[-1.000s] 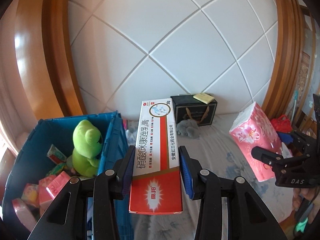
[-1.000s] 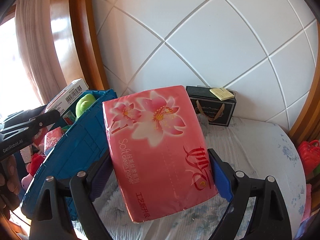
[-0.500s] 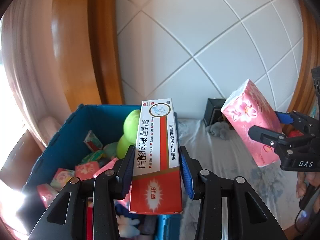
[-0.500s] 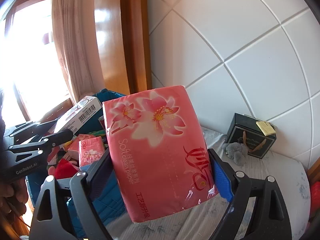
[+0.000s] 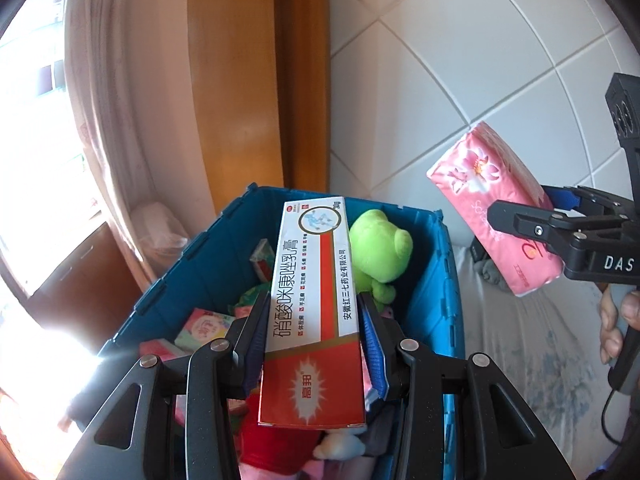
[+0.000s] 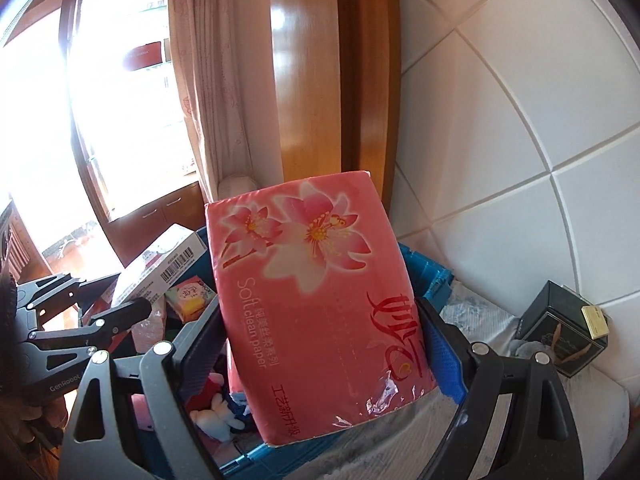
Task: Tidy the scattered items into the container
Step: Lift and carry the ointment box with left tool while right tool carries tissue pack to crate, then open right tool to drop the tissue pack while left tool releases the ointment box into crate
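Above the ribbed blue plastic crate (image 5: pixel 434 276), left claw (image 5: pixel 314 346) pinching a flat cardboard box (image 5: pixel 316 300), right claw (image 6: pixel 320 344) clamping a glossy tissue pack (image 6: pixel 316 292).

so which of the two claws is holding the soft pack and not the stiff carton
The right claw, clamped on the pink floral tissue pack. The left claw grips the long white and red carton above the blue bin.
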